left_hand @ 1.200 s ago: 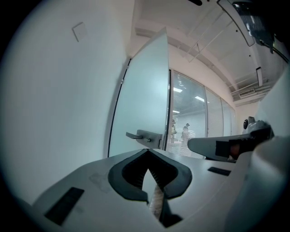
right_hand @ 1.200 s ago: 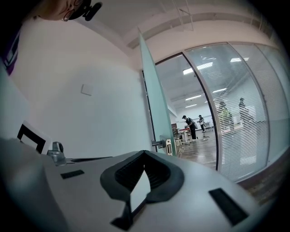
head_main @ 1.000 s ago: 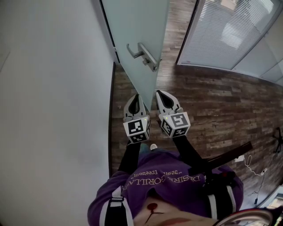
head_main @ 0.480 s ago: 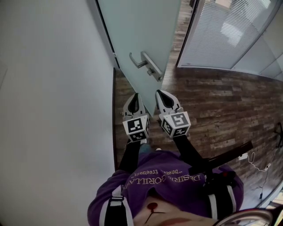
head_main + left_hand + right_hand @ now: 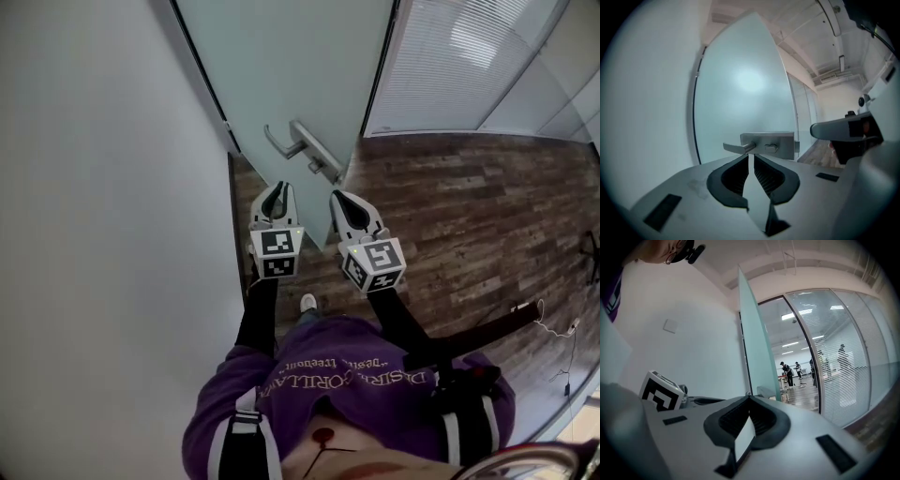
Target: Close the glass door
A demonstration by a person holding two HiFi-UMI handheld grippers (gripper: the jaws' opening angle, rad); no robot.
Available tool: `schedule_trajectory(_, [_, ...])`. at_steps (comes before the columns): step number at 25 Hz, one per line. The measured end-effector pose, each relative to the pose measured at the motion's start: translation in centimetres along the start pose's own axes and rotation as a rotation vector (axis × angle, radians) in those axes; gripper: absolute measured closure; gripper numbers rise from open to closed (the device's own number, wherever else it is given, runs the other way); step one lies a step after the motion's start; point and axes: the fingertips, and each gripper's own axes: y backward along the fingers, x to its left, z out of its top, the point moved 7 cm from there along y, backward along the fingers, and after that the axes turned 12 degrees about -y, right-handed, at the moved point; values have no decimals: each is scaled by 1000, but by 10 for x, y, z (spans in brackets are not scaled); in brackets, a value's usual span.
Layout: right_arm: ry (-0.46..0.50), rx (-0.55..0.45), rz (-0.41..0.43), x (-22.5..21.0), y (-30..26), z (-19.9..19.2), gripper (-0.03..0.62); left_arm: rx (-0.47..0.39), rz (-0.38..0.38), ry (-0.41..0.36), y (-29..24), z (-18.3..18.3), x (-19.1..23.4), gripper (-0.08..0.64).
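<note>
As we looked down, the glass door [image 5: 291, 75] stood ajar off the white wall [image 5: 94, 234], with its free edge reaching down between our two tools. Our left hand-held gripper [image 5: 278, 187] had its jaws together with nothing in them, aimed at the lever handle [image 5: 738, 147] near ahead, apart from it. Our right hand-held gripper [image 5: 338, 198] was also closed and empty, on the other side of the door edge, above the wood floor [image 5: 450, 216]. We saw a partition with blinds [image 5: 450, 66] beyond.
</note>
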Motion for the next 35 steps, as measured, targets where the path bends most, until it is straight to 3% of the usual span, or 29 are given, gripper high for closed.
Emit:
schedule_trajectory(4, [-14,-3,-16,-2,-7,-1,603,62,-55,-243,-26,-5,10,470])
schedule_trajectory(7, [-14,-8,-20,1,-11,2,603,102,-65,-480,-42,-5,20,436])
schedule_trajectory(10, [-9,-12,-24,7,-19,-1,603,98,-73,-734,-57,-8,32,417])
schedule_trajectory(12, [-8,-10,-30,10,-26,-7,603,75,-92,-850,-65,-11,38,417])
schedule_trajectory(19, [-7,-5,-38,7,-37,-9,603,35,-140,-990,-88,-6,33,417])
schedule_trajectory(31, [-2,-3,-44,4,-53,-10,603,22,-134,-1241,-93,-5,32,422])
schedule_trajectory(35, [-4,-10,-55,1,-52,-10,603,17,-145,-1255,-94,-4,28,426])
